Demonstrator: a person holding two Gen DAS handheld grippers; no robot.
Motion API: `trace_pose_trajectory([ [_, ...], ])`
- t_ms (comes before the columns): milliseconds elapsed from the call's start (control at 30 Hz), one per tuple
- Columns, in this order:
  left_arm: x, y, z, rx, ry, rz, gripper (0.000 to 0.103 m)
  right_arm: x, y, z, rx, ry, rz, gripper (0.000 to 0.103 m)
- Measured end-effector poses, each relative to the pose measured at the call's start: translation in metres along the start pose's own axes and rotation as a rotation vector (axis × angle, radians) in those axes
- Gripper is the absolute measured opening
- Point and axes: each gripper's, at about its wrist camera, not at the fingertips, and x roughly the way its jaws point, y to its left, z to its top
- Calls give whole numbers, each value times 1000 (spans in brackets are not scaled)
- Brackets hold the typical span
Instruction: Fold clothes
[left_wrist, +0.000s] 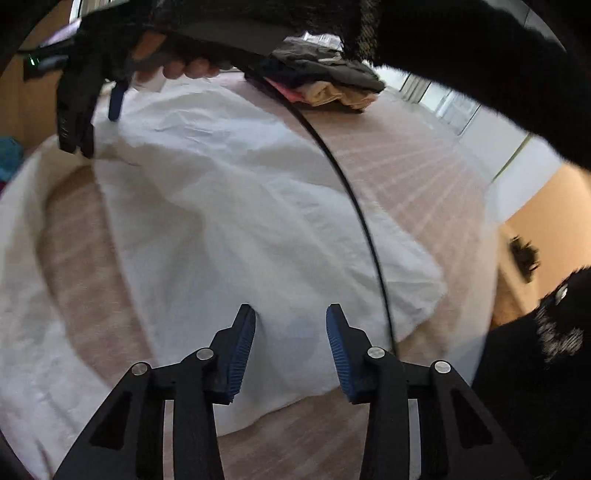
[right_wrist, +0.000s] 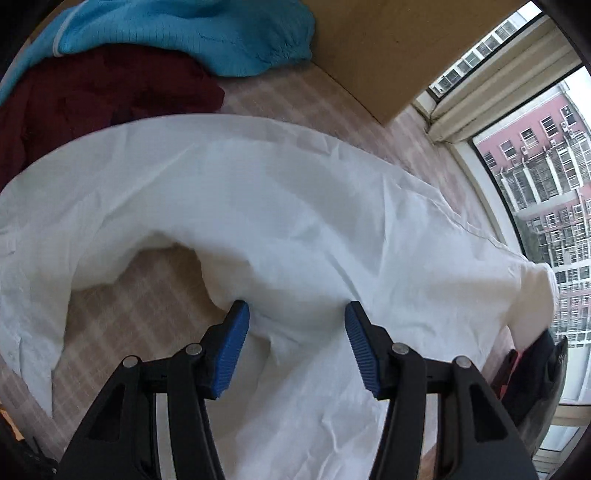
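In the left wrist view, the left gripper tilts down over the white garment, which lies spread and rumpled on a bed covered in a pale pink checked sheet; its blue pads stand apart, tips at the cloth, pinching nothing that can be made out. Far up at the left of that view a hand holds the right gripper over the garment's far edge, its fingers seen side-on and blurred, so their gap is hard to read there. A thin black cable curves across the bed, and a stack of folded clothes sits beyond it, partly cut off by a dark sleeve. In the right wrist view, the right gripper points steeply down, pads spread with a raised fold of white cloth between them, not clearly clamped. A maroon garment and a blue one lie beyond, cropped by the frame.
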Motion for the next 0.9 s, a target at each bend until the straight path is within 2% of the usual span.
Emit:
trace_pose_trajectory([
  [33,-1,4,-3,-2,8,1,41,1,-4,1,14,10,27,0],
  [100,-3,11,-6,-14,23,-2,41,-2,-15,1,53,14,74,2],
  [233,-6,20,-9,-42,28,-10,44,-29,-45,-8,152,-59,185,2],
  [300,-9,24,-9,-55,14,-30,54,-40,-57,-12,172,-87,220,2],
  [367,-8,27,-7,-67,10,-35,54,-40,-49,-10,116,-66,196,11],
  [433,-4,28,-5,-69,23,-32,54,-34,-33,-9,62,-35,152,42],
  [467,-3,28,-5,-66,29,-28,54,-30,-25,-10,29,-29,136,46],
  [567,-1,27,-5,-65,31,-28,54,-17,0,-10,-70,-12,61,46],
  [700,2,27,-7,-75,36,-41,54,10,14,-5,-117,33,-60,46],
  [767,1,27,-9,-79,34,-48,54,19,10,-4,-99,53,-30,36],
  [800,-1,26,-10,-81,33,-53,54,20,5,-4,-77,53,-8,13],
  [833,-2,26,-11,-83,31,-57,54,16,-4,-4,-40,41,23,8],
  [900,-5,29,-12,-93,28,-64,54,6,-23,-4,43,13,96,6],
])
